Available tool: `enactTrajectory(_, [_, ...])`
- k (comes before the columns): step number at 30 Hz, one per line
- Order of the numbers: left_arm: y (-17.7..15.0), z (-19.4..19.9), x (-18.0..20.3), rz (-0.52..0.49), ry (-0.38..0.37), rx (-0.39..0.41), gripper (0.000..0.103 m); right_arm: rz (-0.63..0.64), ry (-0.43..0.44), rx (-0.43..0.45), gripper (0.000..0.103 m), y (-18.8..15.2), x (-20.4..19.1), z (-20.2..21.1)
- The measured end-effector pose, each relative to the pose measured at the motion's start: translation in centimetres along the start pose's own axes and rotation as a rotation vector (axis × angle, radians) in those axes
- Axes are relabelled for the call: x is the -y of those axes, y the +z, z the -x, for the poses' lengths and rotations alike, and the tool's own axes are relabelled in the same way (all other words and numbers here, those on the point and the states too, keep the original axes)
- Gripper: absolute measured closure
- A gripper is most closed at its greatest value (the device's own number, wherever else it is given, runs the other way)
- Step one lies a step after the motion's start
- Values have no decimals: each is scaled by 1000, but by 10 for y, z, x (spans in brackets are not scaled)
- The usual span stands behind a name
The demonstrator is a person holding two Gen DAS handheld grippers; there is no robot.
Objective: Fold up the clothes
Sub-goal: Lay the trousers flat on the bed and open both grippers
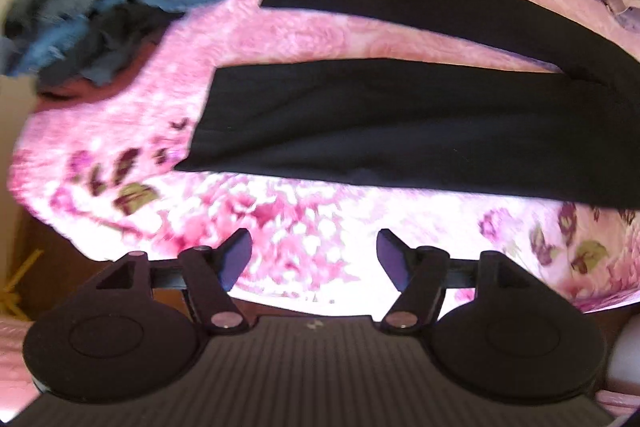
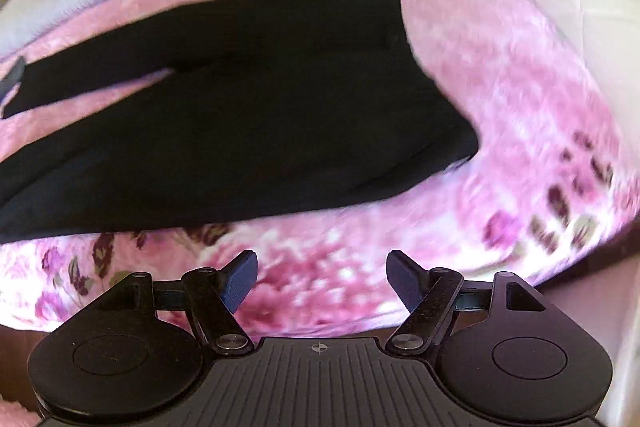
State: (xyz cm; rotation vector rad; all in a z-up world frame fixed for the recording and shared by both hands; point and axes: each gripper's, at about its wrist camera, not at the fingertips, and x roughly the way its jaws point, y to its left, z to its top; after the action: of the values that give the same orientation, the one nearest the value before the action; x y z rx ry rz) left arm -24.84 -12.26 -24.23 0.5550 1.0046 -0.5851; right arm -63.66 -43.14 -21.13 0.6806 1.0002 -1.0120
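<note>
Left wrist | black trousers [image 1: 400,123] flat on bed [image 1: 300,211] | both hand-held grippers [image 1: 315,259] [image 2: 321,277] wide, empty

- I am finding no words, brand names or numbers that can be read in either view.
- My right gripper [image 2: 321,275] is showing one small sign on its ribbed body: a circle crossed by two lines.
- My left gripper [image 1: 315,254] is showing a pale mark at the same spot, too blurred to read.

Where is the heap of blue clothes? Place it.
In the left wrist view, the heap of blue clothes lies upper left on the pink blanket, left of the black trousers.
</note>
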Motion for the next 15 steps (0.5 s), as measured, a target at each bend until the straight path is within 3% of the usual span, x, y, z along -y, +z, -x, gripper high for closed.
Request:
enactTrajectory(3, [-24, 48, 30, 13, 42, 69, 26, 74, 43, 35, 28, -4, 22, 27])
enactTrajectory(6, [-48, 81, 61, 39, 28, 72, 26, 134, 55, 63, 26, -15, 41, 55])
enactTrajectory(10, [-74, 107, 89, 58, -18, 61, 25, 143, 71, 56, 26, -25, 60, 69])
enactTrajectory(15, [-84, 122, 105, 73, -32, 48, 25, 133, 103, 75, 25, -23, 63, 75])
